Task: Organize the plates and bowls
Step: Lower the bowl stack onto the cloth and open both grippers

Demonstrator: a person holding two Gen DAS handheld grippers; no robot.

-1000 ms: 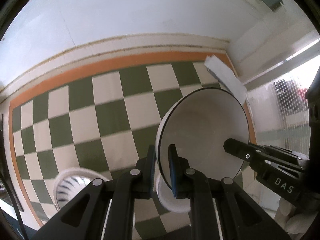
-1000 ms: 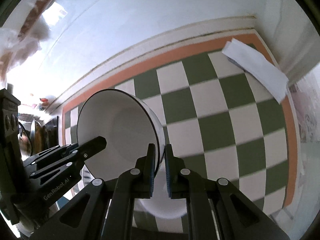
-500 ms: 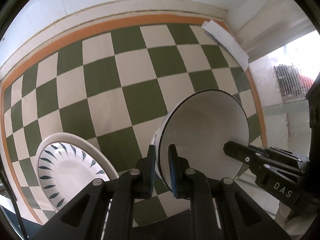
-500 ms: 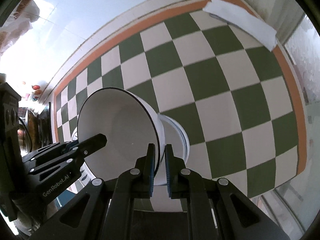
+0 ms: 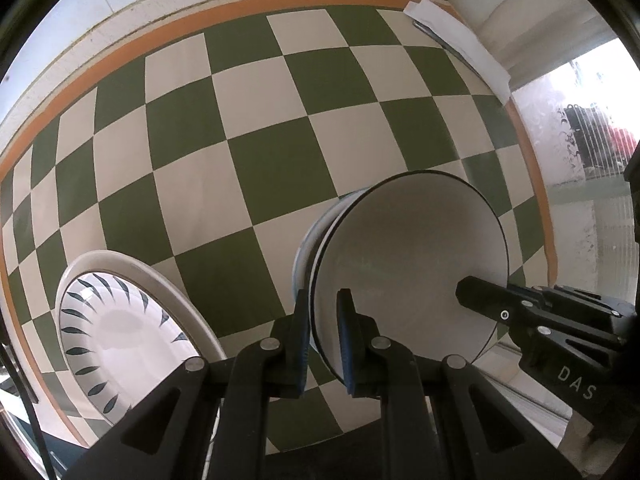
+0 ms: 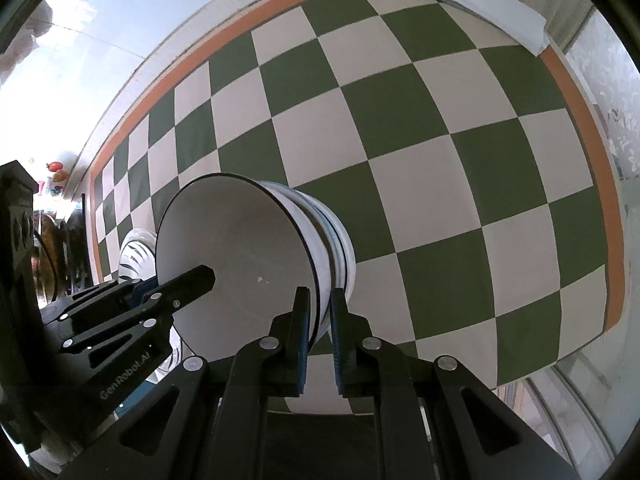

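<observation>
Over the stack [image 6: 340,240], both grippers pinch the bowl [image 5: 412,264].

black fingers [image 5: 298,344], blue pads [image 5: 347,344], silver screws

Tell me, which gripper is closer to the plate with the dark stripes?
Left. The left gripper pinches the white bowl's rim on the side facing the striped plate. The right gripper pinches the opposite rim, so the bowl lies between it and the plate.

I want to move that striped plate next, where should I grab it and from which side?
Grip the striped plate by its raised white rim, coming from the bare checkered cloth side; the plate looks too shallow and wide for the fingers to hold elsewhere.
</observation>
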